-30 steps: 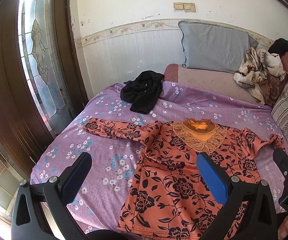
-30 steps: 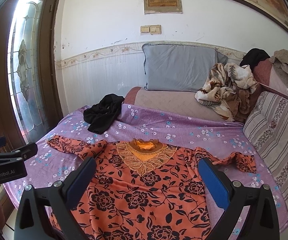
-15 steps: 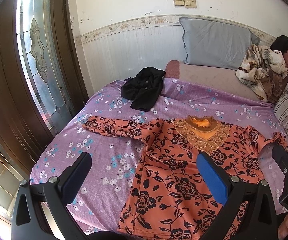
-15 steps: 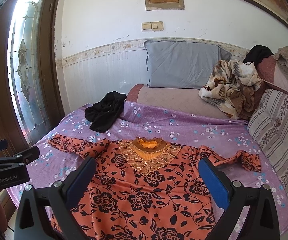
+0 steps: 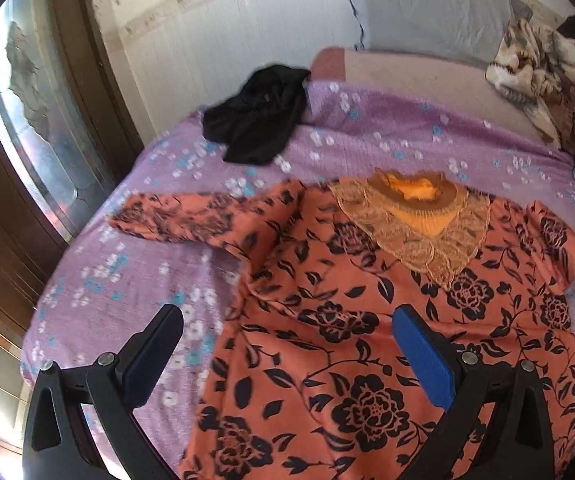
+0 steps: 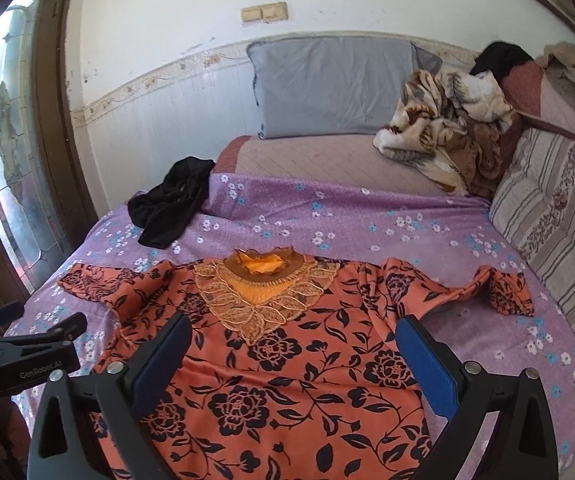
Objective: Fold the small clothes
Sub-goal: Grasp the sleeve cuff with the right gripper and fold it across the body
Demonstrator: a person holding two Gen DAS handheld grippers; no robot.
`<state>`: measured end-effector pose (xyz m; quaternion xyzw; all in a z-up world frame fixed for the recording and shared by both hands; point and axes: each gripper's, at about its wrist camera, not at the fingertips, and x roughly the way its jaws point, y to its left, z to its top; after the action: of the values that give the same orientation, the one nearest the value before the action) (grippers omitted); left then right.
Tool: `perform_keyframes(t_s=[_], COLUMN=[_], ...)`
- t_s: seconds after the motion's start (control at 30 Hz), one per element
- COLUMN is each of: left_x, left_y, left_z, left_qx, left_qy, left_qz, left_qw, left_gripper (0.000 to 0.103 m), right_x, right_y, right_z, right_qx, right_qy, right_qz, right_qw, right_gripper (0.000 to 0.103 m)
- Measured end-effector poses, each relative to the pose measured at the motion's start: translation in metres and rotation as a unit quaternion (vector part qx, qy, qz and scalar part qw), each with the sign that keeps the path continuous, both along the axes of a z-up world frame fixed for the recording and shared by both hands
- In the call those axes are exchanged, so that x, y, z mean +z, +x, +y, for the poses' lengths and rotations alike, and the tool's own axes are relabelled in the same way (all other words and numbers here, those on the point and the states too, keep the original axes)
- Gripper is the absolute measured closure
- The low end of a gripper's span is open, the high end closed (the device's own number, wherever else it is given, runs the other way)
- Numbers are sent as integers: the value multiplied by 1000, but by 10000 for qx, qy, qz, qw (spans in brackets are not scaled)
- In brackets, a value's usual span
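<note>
An orange top with black flowers and a lace collar (image 5: 327,300) (image 6: 287,360) lies flat, front up, on the purple flowered bedspread (image 5: 367,140) (image 6: 327,216). Its sleeves are spread out to both sides; the right sleeve end (image 6: 507,292) is bunched. My left gripper (image 5: 287,344) is open and empty above the top's lower left part. My right gripper (image 6: 293,350) is open and empty above the top's chest. The left gripper's body (image 6: 27,356) shows at the left edge of the right wrist view.
A black garment (image 5: 259,116) (image 6: 171,204) lies crumpled at the bedspread's far left. A grey pillow (image 6: 335,84) leans on the wall. A brown-and-cream blanket (image 6: 447,128) is heaped at the far right, beside a striped cushion (image 6: 555,216). A glass door (image 5: 27,92) stands left.
Both grippers have moved forward and lower toward the orange top, the left one more. Both stay open. The top has not moved.
</note>
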<state>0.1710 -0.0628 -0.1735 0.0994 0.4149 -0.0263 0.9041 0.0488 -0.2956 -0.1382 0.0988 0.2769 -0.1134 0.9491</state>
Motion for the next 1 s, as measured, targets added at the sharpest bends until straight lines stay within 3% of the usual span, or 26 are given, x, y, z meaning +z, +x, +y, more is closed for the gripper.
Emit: perform_keyframes(t_s=[0.13,0.2,0.23,0.33,0.47,0.63,0.67,0.77,0.87,0.93,1.0], left_x=[-79,-111,-115,-113,-116,-117,-116,-113,-109,-103,-92], left_y=[43,51,52,59,51,40,38,39,49,52,47], left_z=[-24,-27,-26,-15,-18,-21,-22,-26,-32,-37,-45], left_qx=[-6,-9,28,135,100,115,125,223,266,240,180], left_qy=[169,257,83,-445,-386,-402,-393,-370,-289,-142,102], left_qz=[949,1291,1316,1511,1398,1283,1284,1290,1299,1038,646], left_qw=[9953,9913,9913,9874,9894,9909,9909,9907,9907,9942,9977], left_gripper=[0,0,0,0,0,0,0,0,0,0,0], right_x=[-45,-69,-79,-111,-152,-183,-183,-179,-188,-190,-185], right_y=[26,30,28,9,-5,-2,-1,13,26,29,29], right_z=[-81,-136,-165,-247,-320,-364,-367,-376,-386,-391,-390], right_qx=[-517,-1073,-1350,-1951,-2363,-2621,-2658,-2557,-2800,-2858,-2876], right_qy=[571,1263,1795,3620,5101,5827,5881,5781,5524,5260,5019], right_qz=[388,592,613,105,-516,-980,-1067,-1217,-881,-798,-813], right_qw=[9963,9844,9725,9115,8254,7630,7563,7653,7802,7971,8117], right_gripper=[0,0,0,0,0,2,2,6,41,72,79])
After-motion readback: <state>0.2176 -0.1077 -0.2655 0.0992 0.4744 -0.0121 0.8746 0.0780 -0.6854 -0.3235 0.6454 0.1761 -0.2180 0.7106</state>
